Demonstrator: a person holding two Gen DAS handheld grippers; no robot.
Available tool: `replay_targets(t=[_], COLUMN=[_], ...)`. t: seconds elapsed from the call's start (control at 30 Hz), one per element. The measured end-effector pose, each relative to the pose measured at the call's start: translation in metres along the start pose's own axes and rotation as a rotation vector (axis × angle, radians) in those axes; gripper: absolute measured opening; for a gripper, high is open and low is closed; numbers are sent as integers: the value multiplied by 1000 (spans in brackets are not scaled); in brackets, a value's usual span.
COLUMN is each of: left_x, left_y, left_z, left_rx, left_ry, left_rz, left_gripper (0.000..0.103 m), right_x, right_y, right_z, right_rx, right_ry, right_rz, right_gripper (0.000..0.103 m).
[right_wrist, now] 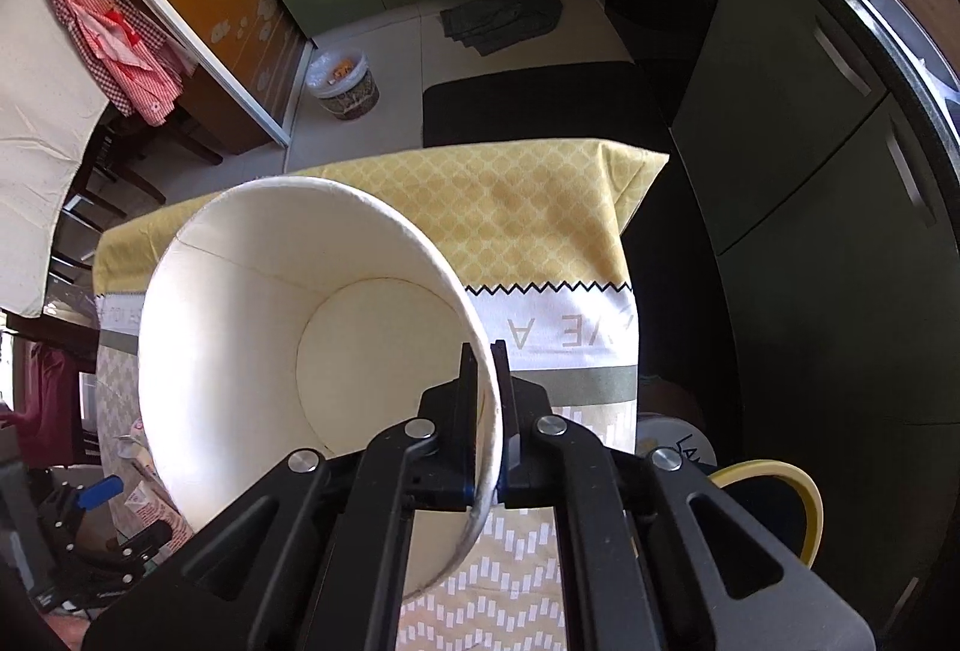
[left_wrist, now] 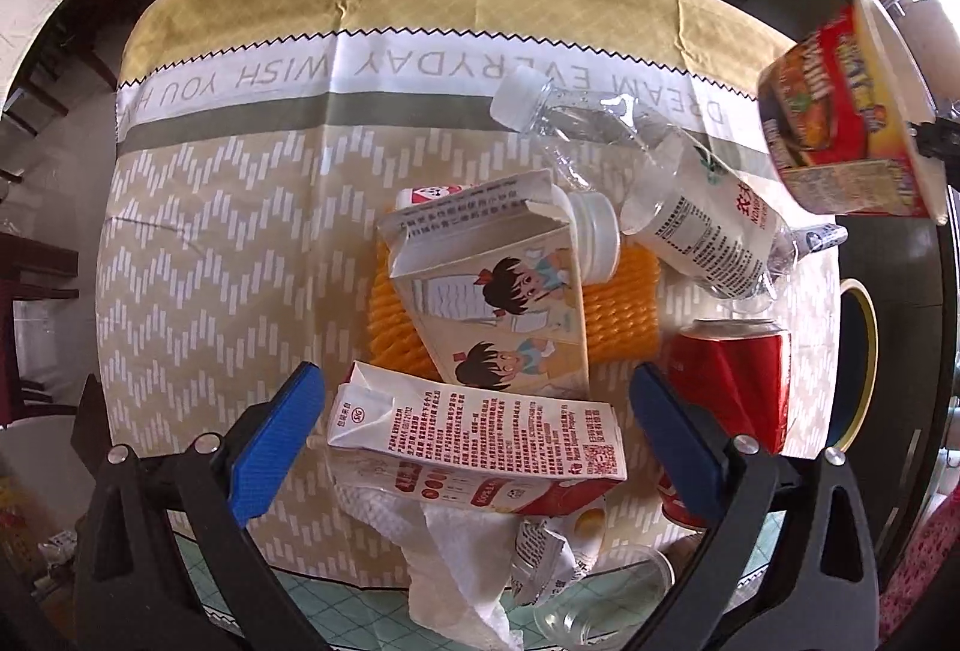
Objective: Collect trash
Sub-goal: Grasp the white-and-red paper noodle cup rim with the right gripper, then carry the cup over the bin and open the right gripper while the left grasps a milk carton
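Above the tablecloth (right_wrist: pixel 540 231), the right gripper (right_wrist: pixel 486 351) pinches the rim of a white-lined noodle cup (right_wrist: pixel 240 351), jaws closed on its wall and the cup lifted clear. Lower down, the left gripper (left_wrist: pixel 474 399) hangs wide open, holding nothing, its blue fingers (left_wrist: pixel 276 429) straddling a milk carton (left_wrist: pixel 480 441) among bottles (left_wrist: pixel 660 183) and a red can (left_wrist: pixel 732 381).

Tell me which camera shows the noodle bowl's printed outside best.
The left wrist view: the noodle bowl hangs off the table's right side, its red printed wall facing the camera. The right wrist view shows only its plain white inside, with the right gripper clamped on the rim.
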State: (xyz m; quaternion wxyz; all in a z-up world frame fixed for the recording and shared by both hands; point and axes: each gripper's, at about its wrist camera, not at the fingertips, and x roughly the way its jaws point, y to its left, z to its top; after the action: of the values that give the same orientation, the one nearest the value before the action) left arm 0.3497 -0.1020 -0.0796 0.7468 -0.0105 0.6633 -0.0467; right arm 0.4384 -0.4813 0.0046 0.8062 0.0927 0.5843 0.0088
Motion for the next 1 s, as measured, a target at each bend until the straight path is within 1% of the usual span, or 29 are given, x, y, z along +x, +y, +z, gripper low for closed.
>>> replay_targets(t=[0.13,0.2,0.23,0.27,0.43,0.5,0.57,0.63,0.83,0.87,0.9,0.93,0.97,1.0], left_x=[7,12,14,14,15,15,12,11,17,18,19,19,19,19], left_y=[-4,-5,-5,-3,1,6,8,9,6,4,4,3,3,5], left_z=[-1,-3,-3,-3,-3,-3,-5,-6,-7,-7,-8,-9,-9,-11], left_rx=[-15,-27,-36,-46,-81,-100,-145,-179,-218,-220,-225,-228,-230,-231], left_ry=[2,9,11,9,10,13,23,13,-21,-30,-31,-38,-44,-46], left_rz=[34,41,46,49,40,41,18,23,68,67,62,63,54,35], left_gripper=[96,88,80,78,76,78,89,90,89,86,85,81,72,68], right_x=[-44,-62,-70,-77,-101,-104,-103,-99,-85,-83,-80,-77,-74,-71], right_y=[-9,-18,-24,-31,-75,-93,-108,-123,-150,-152,-154,-159,-162,-167], right_z=[-16,-30,-38,-46,-93,-112,-128,-140,-160,-162,-163,-164,-166,-168], right_rx=[-15,-28,-31,-31,-9,11,27,45,80,82,83,86,92,100], right_ry=[-56,-75,-82,-89,-106,-101,-97,-91,-74,-73,-70,-67,-63,-60], right_rz=[31,32,27,20,-8,-9,-17,-18,-8,-10,-14,-15,-14,-12], right_gripper=[5,5,5,5,5,6,6,6,6,6,6,6,6,6])
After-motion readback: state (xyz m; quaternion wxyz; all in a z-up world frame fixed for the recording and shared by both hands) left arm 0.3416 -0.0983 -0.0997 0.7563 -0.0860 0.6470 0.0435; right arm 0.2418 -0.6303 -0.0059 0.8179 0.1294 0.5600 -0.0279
